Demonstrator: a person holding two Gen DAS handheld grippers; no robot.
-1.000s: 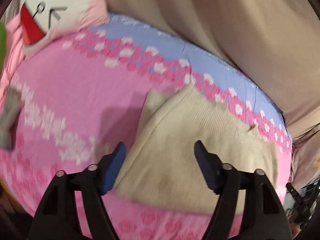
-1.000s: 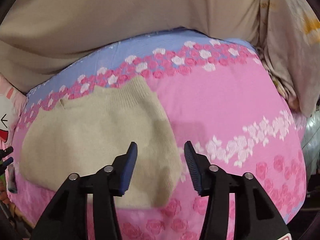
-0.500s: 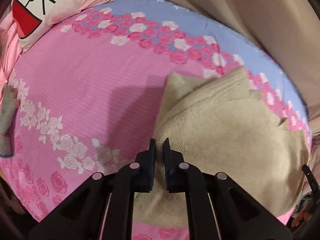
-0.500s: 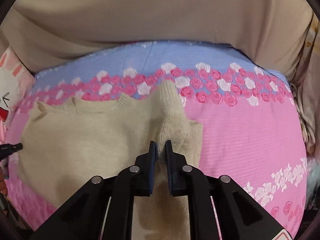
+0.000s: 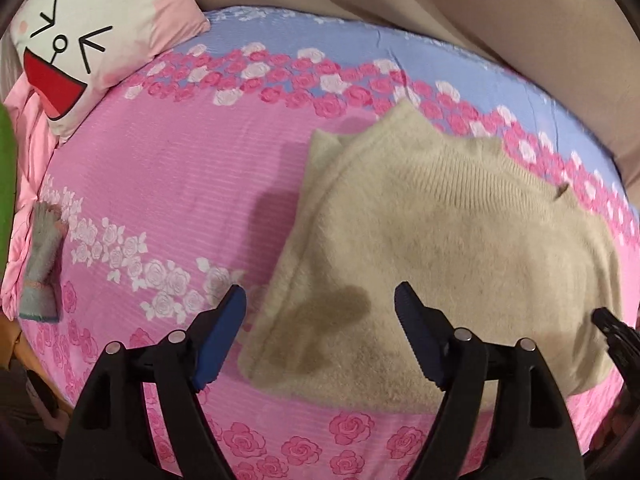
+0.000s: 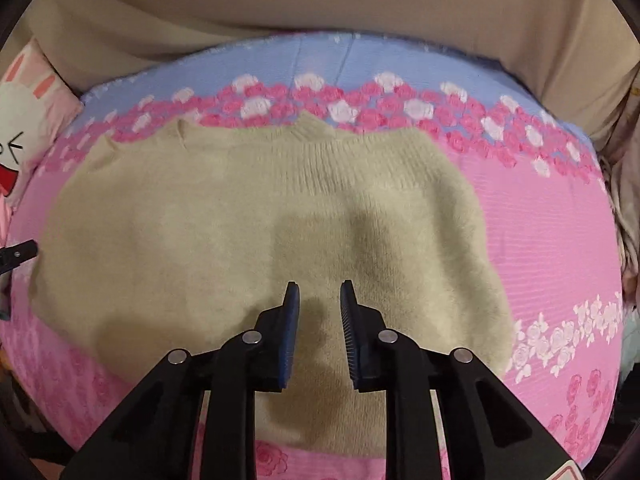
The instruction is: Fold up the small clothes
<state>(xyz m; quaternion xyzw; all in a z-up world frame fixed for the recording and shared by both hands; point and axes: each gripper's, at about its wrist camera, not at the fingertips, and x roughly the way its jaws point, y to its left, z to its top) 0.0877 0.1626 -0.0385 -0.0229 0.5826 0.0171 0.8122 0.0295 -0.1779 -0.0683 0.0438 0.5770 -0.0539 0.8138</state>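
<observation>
**Both grippers open and empty above the cream sweater**

The left gripper (image 5: 320, 320) has its jaws spread wide with nothing between them; it hangs over the near left corner of the cream sweater (image 5: 460, 240). The right gripper (image 6: 319, 320) has its jaws parted only narrowly, also holding nothing, above the sweater's (image 6: 260, 240) near middle. Whether either set of fingertips touches the knit cannot be told.

The sweater lies folded into a compact block on the pink rose-print bedsheet (image 5: 180, 184), its ribbed neck edge toward the sheet's blue band (image 6: 320, 60). A sleeve end peeks out under its far left corner in the left view. Its near edge is partly hidden behind the gripper arms in both views.

A cartoon rabbit pillow (image 5: 80, 48) is cut off at the frame's left edge; it carries a drawn face but no readable writing. A grey knitted item (image 5: 42, 264) lies near the sheet's left edge, too small to identify. At bottom right of the right view, a red-edged label corner (image 6: 568, 474) is cut off and unreadable. Beige fabric (image 6: 320, 0) fills the background.
</observation>
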